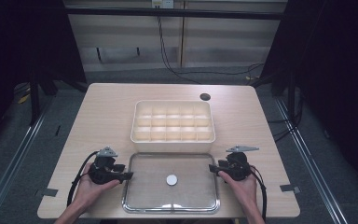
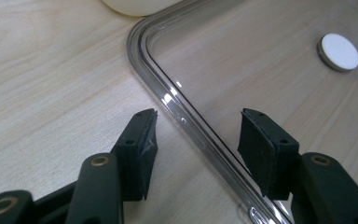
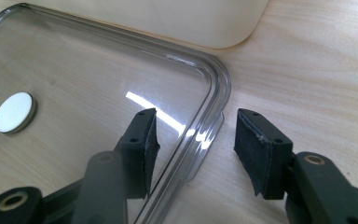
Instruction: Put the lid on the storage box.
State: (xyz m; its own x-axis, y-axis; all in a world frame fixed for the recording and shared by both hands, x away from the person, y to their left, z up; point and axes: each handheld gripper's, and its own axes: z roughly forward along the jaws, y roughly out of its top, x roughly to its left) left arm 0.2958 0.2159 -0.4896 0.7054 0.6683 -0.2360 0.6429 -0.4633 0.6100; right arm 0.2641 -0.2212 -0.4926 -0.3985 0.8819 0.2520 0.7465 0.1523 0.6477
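While the clear lid (image 1: 171, 183) lay flat on the near middle of the table (image 1: 102, 107), just in front of the cream box (image 1: 173, 121), the left gripper (image 1: 127, 176) stood at its left edge and the right gripper (image 1: 213, 168) at its right edge. Seen from the left gripper view, that gripper's jaws stood open astride the lid's raised rim (image 2: 177, 100), one pad out over the bare wood and the other over the clear panel, neither pressing on it. The right gripper view showed the same on the other side: the jaws open, the rim (image 3: 212, 93) running between them, nothing yet gripped. Judged from its look, the lid was a thin, stiff sheet of hard plastic, light and smooth, so it would likely slip in the pads and might flex or tip if lifted from one side alone. The raised rim at the two short edges seemed the best place to hold, both sides at once and level. Counted, there was one lid with one small white round knob (image 1: 171, 179) at its centre, one box divided into fifteen compartments in three rows of five, two grippers, and one dark round hole (image 1: 205, 97) in the table's far right part.
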